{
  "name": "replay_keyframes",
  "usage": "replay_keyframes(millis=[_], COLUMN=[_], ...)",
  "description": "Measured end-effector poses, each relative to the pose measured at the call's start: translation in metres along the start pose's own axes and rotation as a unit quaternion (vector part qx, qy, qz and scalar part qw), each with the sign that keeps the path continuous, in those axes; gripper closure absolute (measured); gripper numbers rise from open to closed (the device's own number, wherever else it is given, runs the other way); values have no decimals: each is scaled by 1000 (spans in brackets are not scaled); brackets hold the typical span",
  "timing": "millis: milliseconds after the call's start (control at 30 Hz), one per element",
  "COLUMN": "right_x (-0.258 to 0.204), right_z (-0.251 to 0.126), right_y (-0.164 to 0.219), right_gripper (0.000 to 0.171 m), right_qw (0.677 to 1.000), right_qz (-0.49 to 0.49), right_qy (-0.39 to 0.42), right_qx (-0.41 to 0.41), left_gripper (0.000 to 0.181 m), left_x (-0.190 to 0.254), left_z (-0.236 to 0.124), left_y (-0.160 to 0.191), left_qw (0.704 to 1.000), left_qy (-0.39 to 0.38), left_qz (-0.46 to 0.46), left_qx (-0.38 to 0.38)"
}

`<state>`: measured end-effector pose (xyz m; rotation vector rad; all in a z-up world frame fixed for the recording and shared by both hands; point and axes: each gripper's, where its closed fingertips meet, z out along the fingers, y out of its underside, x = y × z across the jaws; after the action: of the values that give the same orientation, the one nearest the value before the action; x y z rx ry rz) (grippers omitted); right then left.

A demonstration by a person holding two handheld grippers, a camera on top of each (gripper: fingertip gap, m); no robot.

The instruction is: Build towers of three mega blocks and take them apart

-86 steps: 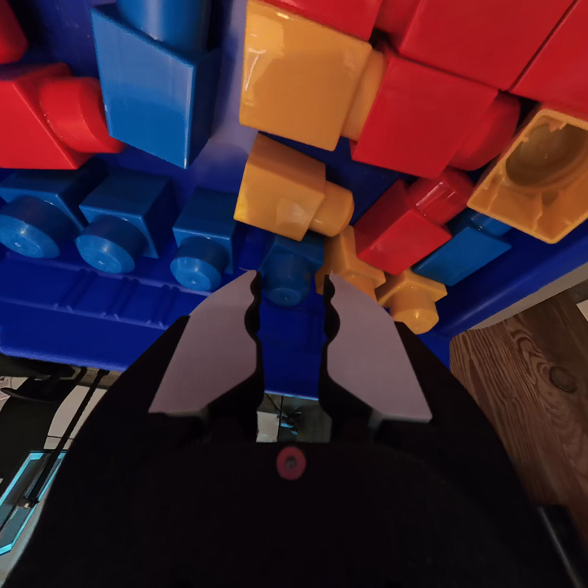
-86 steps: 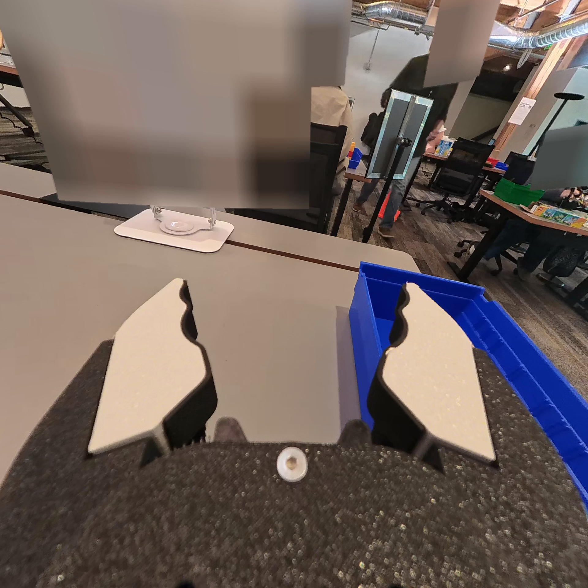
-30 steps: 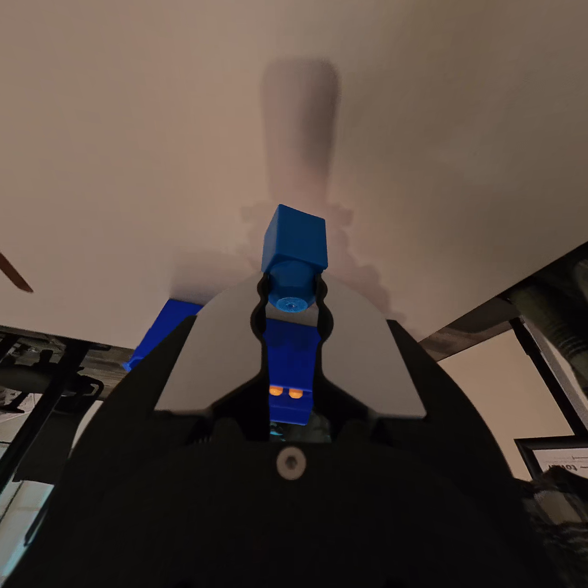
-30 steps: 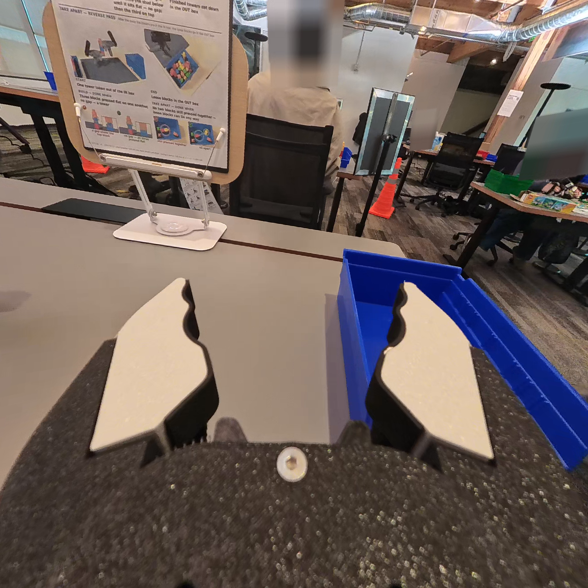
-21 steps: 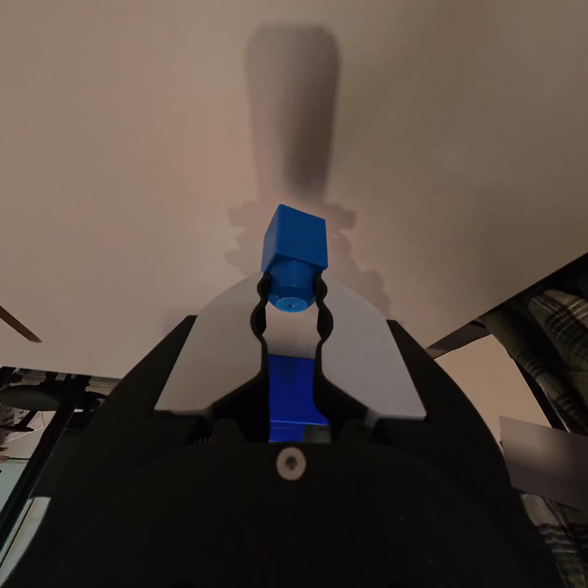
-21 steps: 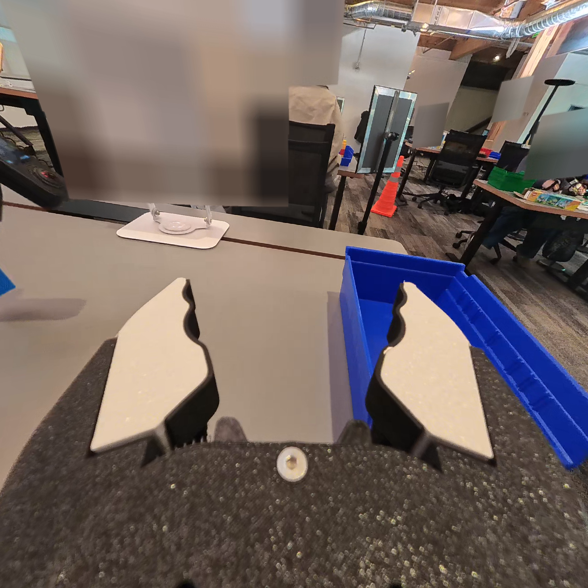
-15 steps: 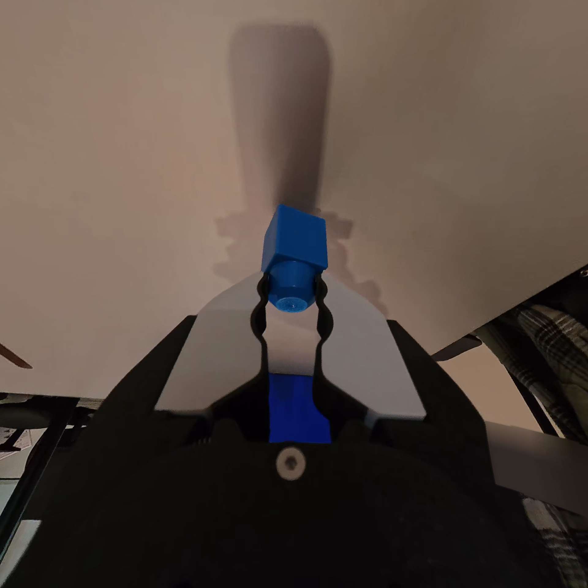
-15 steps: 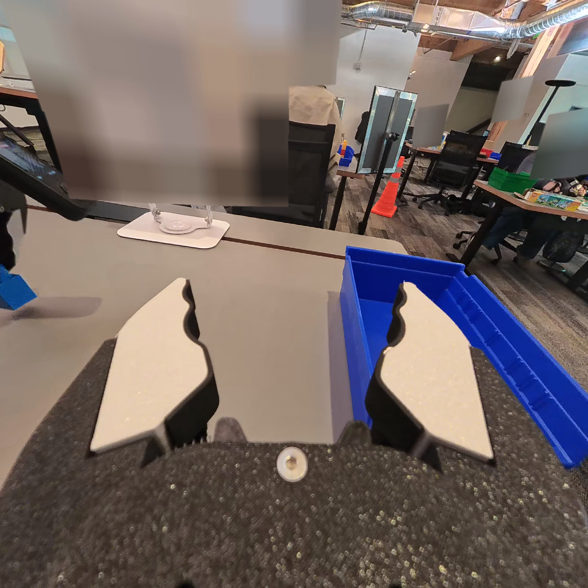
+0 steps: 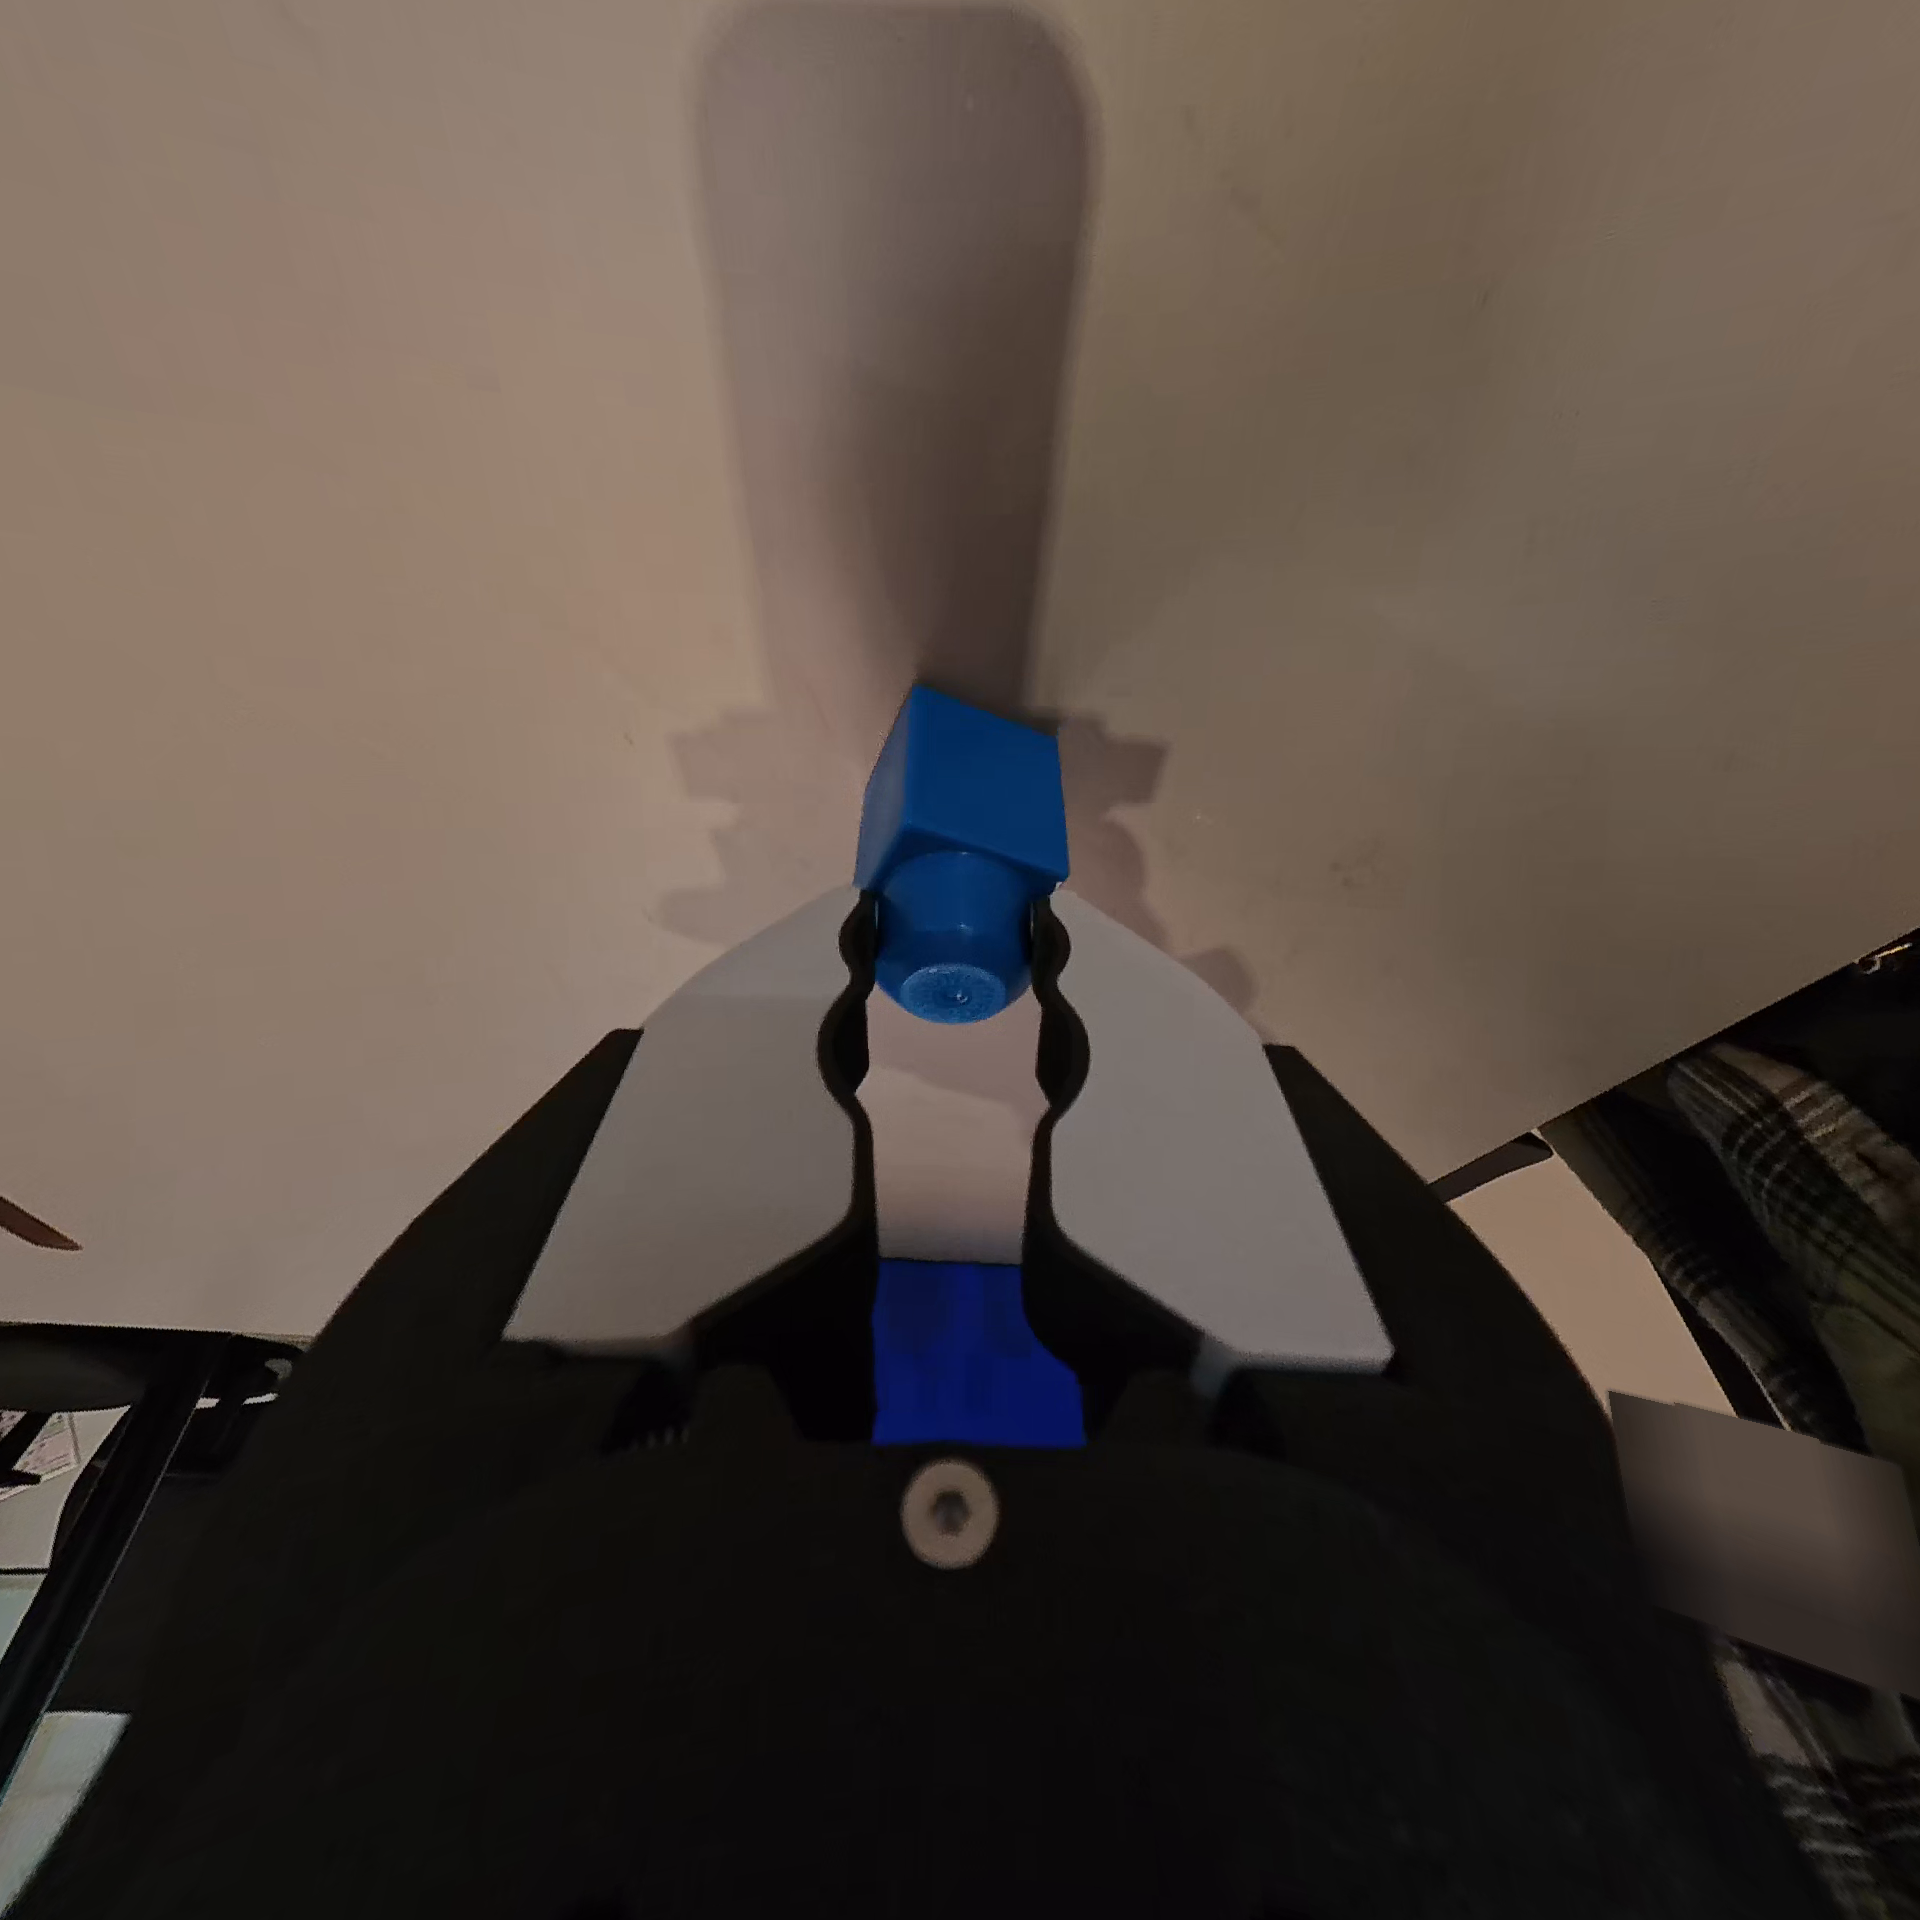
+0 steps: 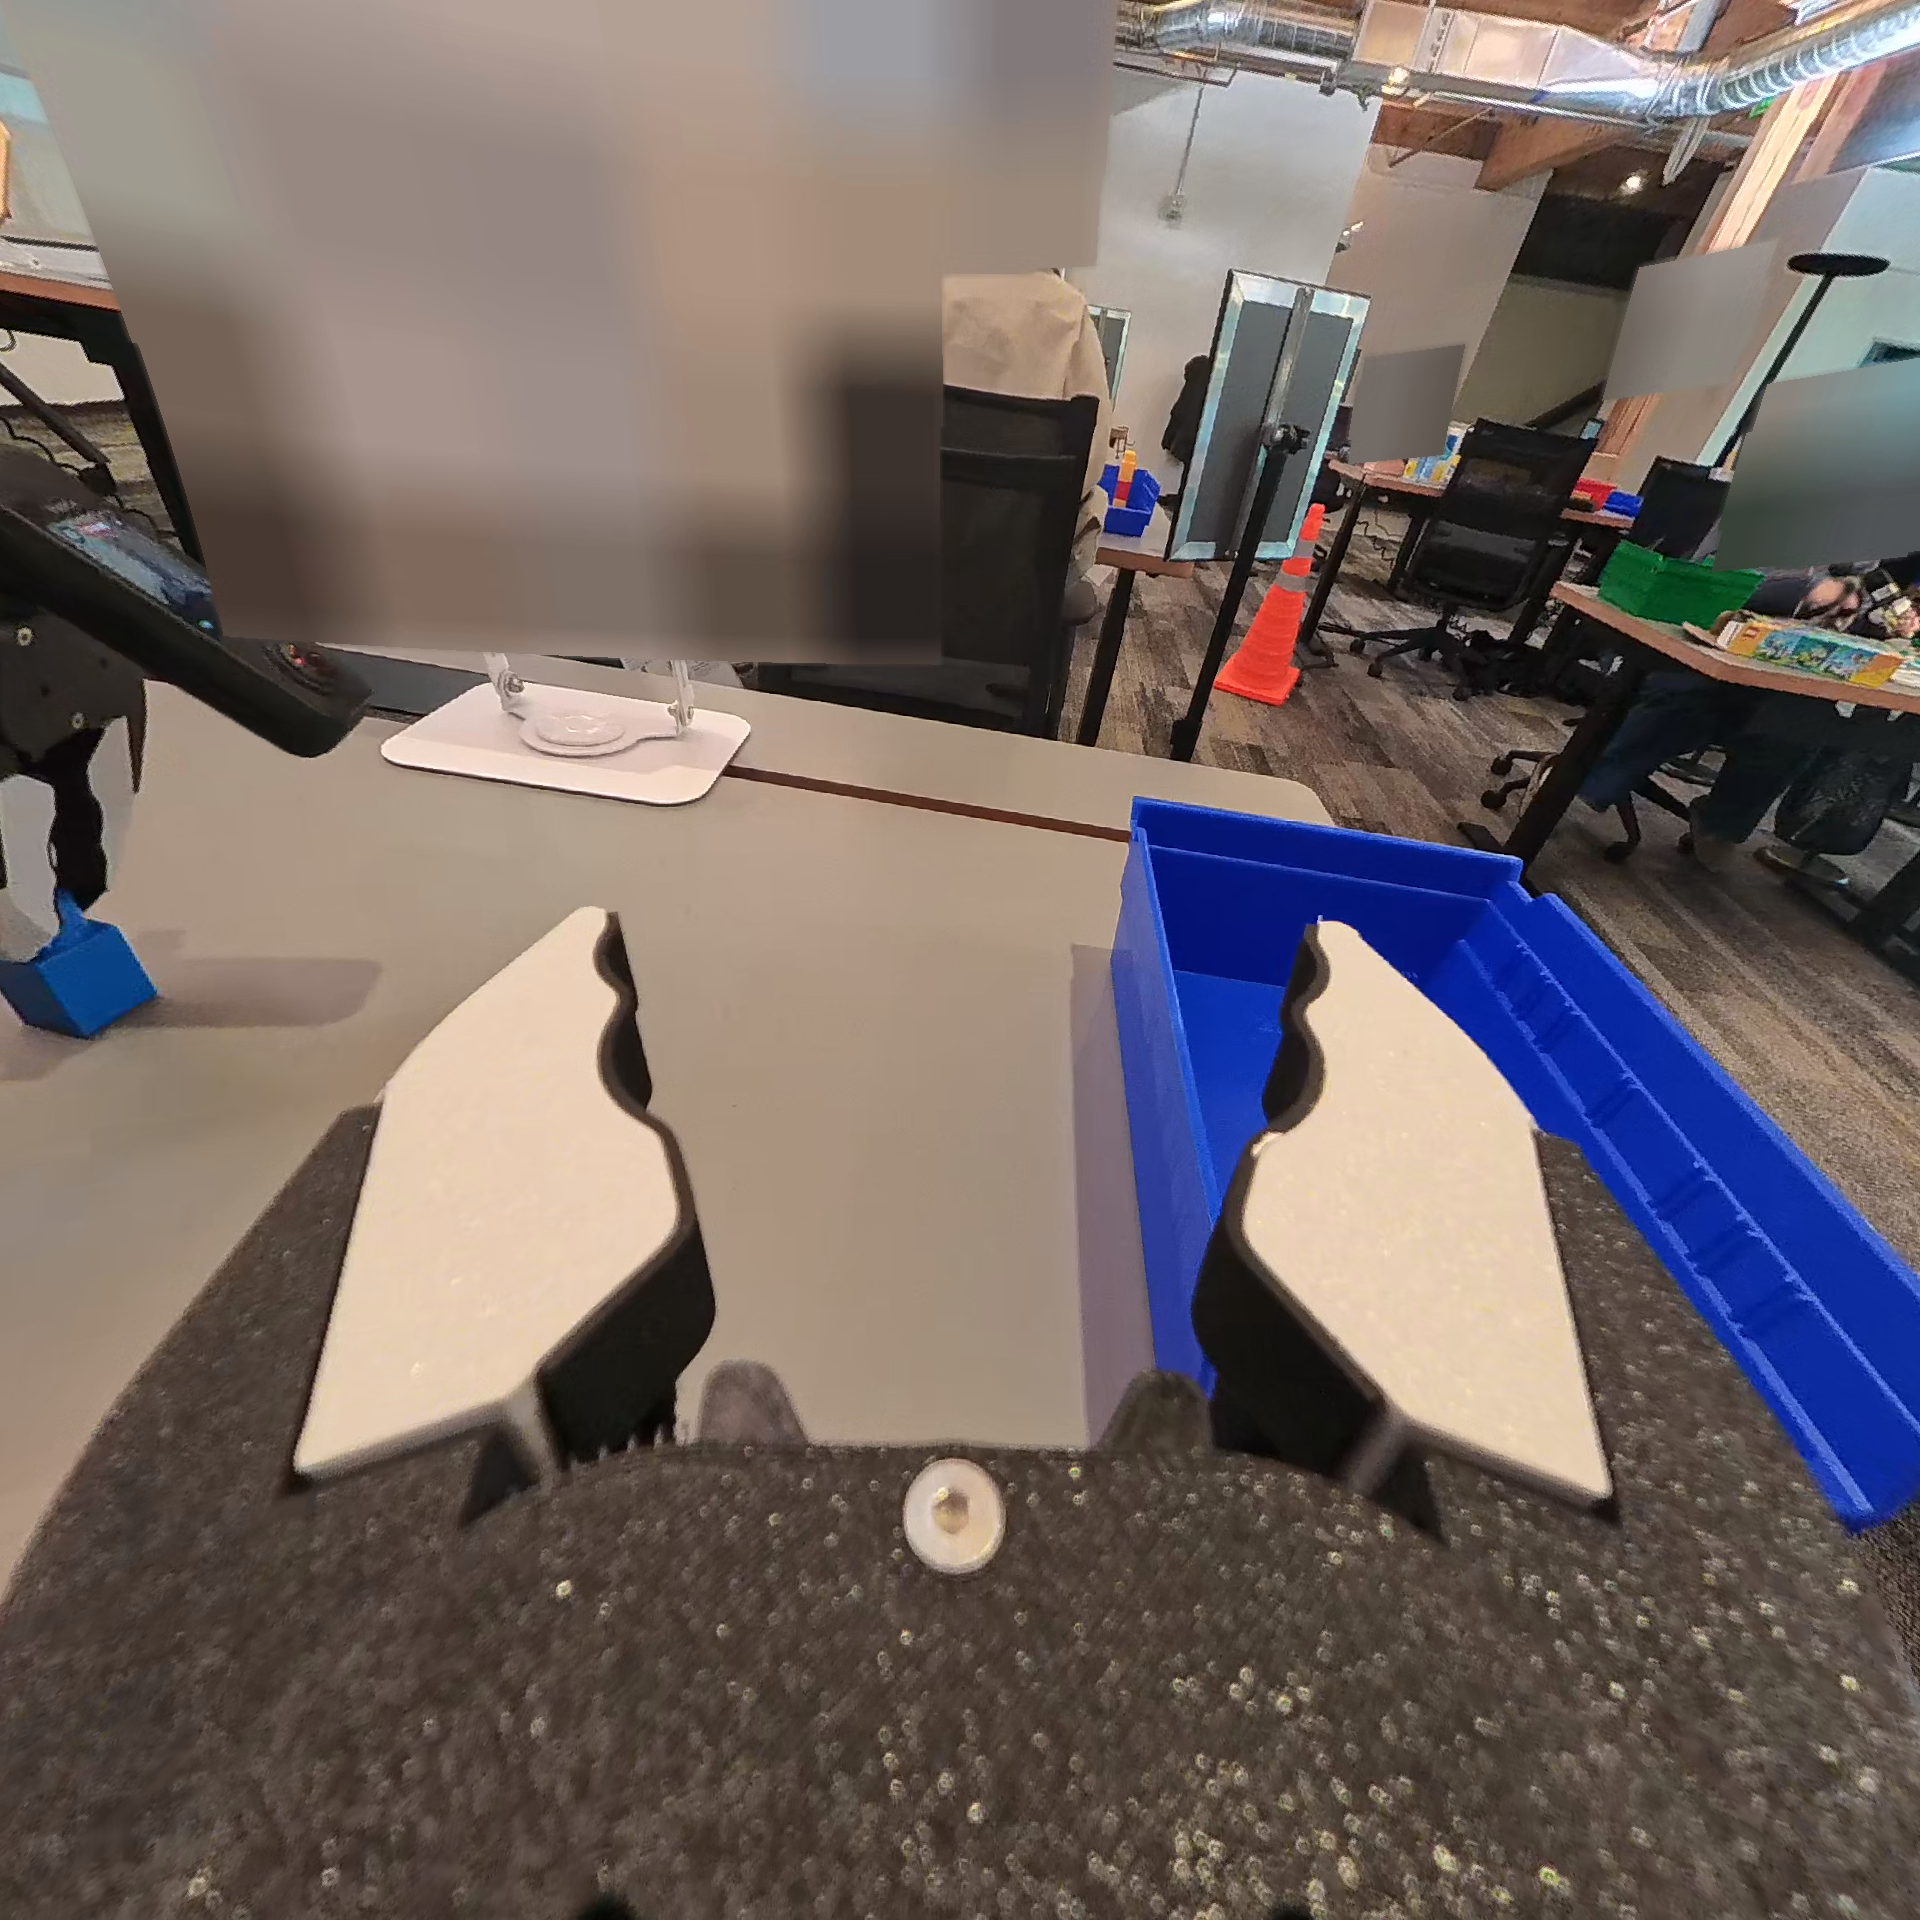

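Observation:
My left gripper point(image 9: 951, 935) is shut on the stud of a blue mega block point(image 9: 971, 790) and points down at the grey table point(image 9: 416, 520). In the right wrist view the same block point(image 10: 78, 977) sits at the far left, low on the table or touching it, under the left gripper point(image 10: 42, 904). My right gripper point(image 10: 961, 971) is open and empty, hovering above the table beside a blue bin point(image 10: 1558, 1039).
The blue bin lies at the table's right edge, its visible part empty. A white stand base point(image 10: 566, 743) sits at the back of the table. Another blue bin point(image 9: 971, 1351) shows behind the left fingers. Chairs, desks and an orange cone point(image 10: 1273, 634) stand beyond. One gripper's finger ends stand about 40 centimeters off the other's.
The left gripper has carried the blue block away from the bin behind it and down toward the table, coming into the right wrist view at the left. The right gripper has stayed still and open.

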<state>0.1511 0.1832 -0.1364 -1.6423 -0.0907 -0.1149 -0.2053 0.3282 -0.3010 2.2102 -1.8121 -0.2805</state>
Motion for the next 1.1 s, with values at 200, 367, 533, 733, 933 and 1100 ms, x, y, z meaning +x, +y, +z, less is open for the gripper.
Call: replay_keyframes(millis=[200,367,533,733,933,1100], right_x=[1,0,0,-3,-6,-7], right_z=[0,0,-1,0,1,1], right_y=[0,-1,-4,-3,-5,-6], right_gripper=[54,54,53,53,52,52], right_qw=[1000,1000,1000,1000,1000,1000], right_qz=[0,-1,-5,-6,-9,-12], right_qy=[1,-1,-1,-4,-6,-7], right_qx=[0,1,4,3,2,0], left_gripper=[153,136,116,103,90,85], left_x=[0,2,1,1,-5,-6], left_z=[-1,-5,-21,-48,-74,-93], left_y=[-3,-7,-3,5,18,34], left_qw=[1000,998,992,968,927,885], left_qy=[9,22,29,38,23,15], left_qz=[2,10,25,39,26,12], left_qx=[15,52,117,246,375,465])
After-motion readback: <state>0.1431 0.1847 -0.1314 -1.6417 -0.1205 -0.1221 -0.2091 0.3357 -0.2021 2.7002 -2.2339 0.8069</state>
